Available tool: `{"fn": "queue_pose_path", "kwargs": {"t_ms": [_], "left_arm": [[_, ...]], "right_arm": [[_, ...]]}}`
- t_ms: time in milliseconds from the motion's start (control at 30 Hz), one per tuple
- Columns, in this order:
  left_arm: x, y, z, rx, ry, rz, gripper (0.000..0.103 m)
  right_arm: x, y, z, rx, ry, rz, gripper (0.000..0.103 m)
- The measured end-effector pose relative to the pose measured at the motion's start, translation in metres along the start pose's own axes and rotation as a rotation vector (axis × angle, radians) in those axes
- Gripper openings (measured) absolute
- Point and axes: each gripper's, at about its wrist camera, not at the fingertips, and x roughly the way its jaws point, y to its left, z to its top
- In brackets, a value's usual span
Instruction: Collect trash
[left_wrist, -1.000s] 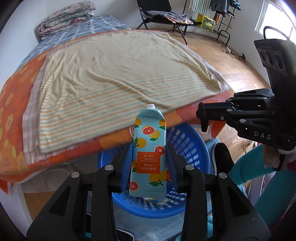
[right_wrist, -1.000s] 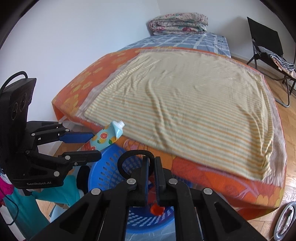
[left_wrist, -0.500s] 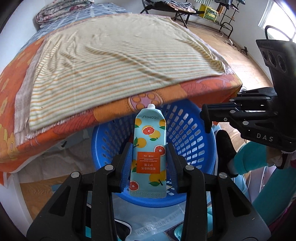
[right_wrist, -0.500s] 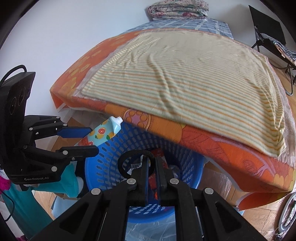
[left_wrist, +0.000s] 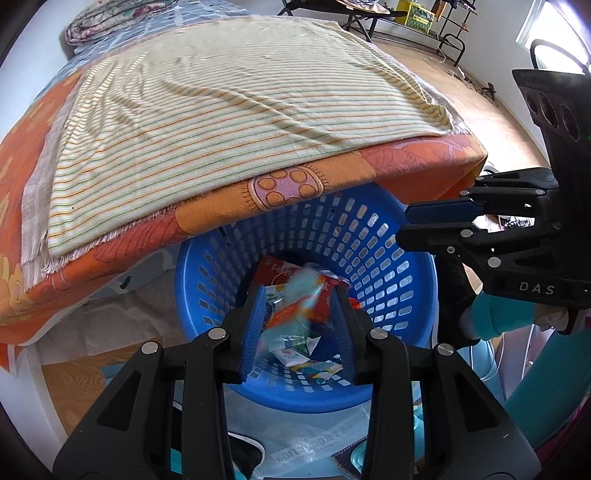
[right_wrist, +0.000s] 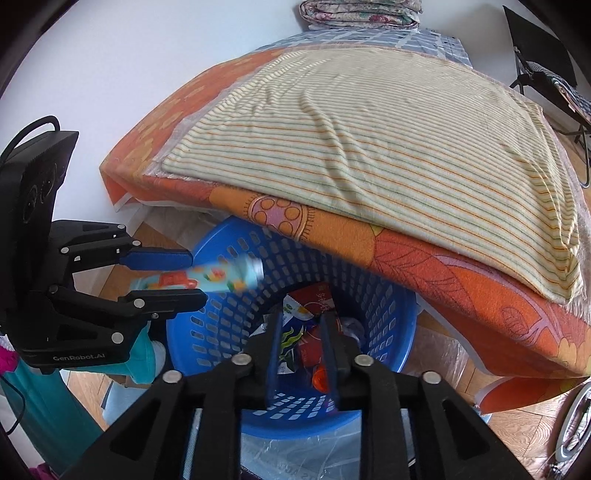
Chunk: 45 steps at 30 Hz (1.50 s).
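Note:
A blue plastic basket (left_wrist: 388, 258) stands on the floor by the bed and holds several wrappers (left_wrist: 291, 347). My left gripper (left_wrist: 299, 325) is open above the basket. The orange-print tube (left_wrist: 304, 295) shows blurred between its fingers, loose and falling; in the right wrist view the tube (right_wrist: 221, 277) is a blur over the basket rim (right_wrist: 207, 254) beside the left gripper (right_wrist: 192, 275). My right gripper (right_wrist: 299, 347) is open over the basket with nothing in it; it also shows in the left wrist view (left_wrist: 406, 225).
The bed with a striped blanket (left_wrist: 221, 110) and orange cover (right_wrist: 443, 280) overhangs the basket's far side. A clear plastic bag (left_wrist: 314, 443) lies on the wooden floor under the basket. A folding chair (right_wrist: 546, 66) stands beyond the bed.
Both grippers tipped down over the basket. My left gripper opened and let go of the tube, which now falls. My right gripper opened too.

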Motion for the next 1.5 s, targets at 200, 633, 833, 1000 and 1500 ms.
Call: {"fn": "queue_pose_path", "kwargs": {"t_ms": [200,633,833,1000,1500], "left_arm": [[0.003,0.006,0.002,-0.024,0.006,0.007,0.036],[0.002,0.011,0.003,-0.050,0.000,0.024,0.064],[0.001,0.015,0.003,-0.067,-0.004,0.031,0.066],[-0.003,0.014,0.007,-0.071,-0.020,0.033,0.066],[-0.023,0.019,0.031,-0.099,-0.106,0.055,0.073]], "right_arm": [[0.001,-0.001,0.000,0.002,0.003,-0.008,0.032],[-0.005,-0.008,0.002,0.026,-0.033,-0.056,0.083],[-0.007,-0.009,0.004,0.034,-0.035,-0.060,0.086],[-0.012,-0.009,0.007,0.039,-0.055,-0.064,0.086],[-0.050,-0.015,0.034,0.051,-0.185,-0.104,0.092]]}}
